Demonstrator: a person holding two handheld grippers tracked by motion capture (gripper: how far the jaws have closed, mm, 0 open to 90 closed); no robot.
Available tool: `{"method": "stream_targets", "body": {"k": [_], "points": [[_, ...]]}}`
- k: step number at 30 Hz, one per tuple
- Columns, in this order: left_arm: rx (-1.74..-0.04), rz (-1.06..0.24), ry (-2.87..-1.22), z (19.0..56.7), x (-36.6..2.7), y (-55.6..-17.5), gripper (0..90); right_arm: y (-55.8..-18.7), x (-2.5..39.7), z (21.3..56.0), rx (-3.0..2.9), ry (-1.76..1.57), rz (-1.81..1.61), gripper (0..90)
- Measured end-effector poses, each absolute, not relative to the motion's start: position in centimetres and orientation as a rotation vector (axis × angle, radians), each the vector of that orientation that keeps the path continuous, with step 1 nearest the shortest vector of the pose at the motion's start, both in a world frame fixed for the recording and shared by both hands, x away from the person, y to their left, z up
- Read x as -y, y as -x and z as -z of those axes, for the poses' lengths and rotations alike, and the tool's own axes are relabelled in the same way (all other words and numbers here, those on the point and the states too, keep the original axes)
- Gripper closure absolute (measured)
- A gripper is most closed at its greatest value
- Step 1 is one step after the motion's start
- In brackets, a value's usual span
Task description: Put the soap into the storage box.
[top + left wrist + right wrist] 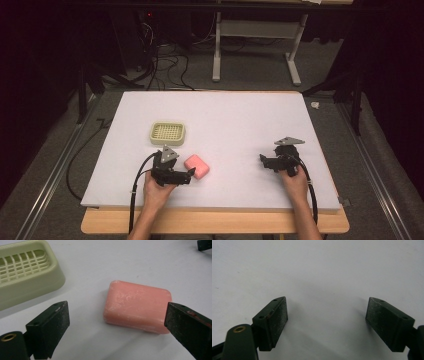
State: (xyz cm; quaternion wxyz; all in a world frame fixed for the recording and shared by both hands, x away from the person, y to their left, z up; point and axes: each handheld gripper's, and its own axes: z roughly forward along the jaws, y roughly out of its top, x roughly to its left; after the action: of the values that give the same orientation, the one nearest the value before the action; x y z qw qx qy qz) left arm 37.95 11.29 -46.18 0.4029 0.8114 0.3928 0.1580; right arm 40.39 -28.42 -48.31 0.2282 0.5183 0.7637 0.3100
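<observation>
A pink bar of soap (197, 166) lies flat on the white table top (225, 120), a little left of centre near the front. My left gripper (188, 176) is open just in front of it, jaws wide. In the left gripper view the soap (137, 306) lies just beyond the jaws, near the right one, and nothing is held by the left gripper (117, 315). A pale green soap dish (168, 133) with a slotted grid stands behind and left of the soap; its corner (27, 272) appears at upper left. My right gripper (264, 161) hovers open at the right, and the right gripper (326, 312) has bare table between its jaws.
The white top sits on a wooden board whose front edge (215, 222) shows below the hands. Beyond the table are a white stand (255, 45), cables (165, 60) on the floor and dark surroundings. Metal rails (50, 175) run along both sides.
</observation>
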Motion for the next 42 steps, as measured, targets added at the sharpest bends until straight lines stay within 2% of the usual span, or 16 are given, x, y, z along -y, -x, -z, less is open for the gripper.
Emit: {"method": "stream_targets", "body": {"k": [12, 31, 42], "points": [[-0.959, -0.373, -2.112, 46.7, -9.2, -38.3, 0.6, -40.4, 28.4, 48.3, -2.103, -1.428, -0.853, 18.5], [-0.961, -0.333, -2.181, 48.4, -7.2, -39.8, 0.6, -40.4, 28.4, 48.3, -2.103, -1.428, -0.854, 18.4], [-0.959, -0.373, -2.187, 48.5, -6.9, -39.6, 7.7, -40.4, 28.4, 48.3, -2.103, -1.429, -0.854, 18.4]]}}
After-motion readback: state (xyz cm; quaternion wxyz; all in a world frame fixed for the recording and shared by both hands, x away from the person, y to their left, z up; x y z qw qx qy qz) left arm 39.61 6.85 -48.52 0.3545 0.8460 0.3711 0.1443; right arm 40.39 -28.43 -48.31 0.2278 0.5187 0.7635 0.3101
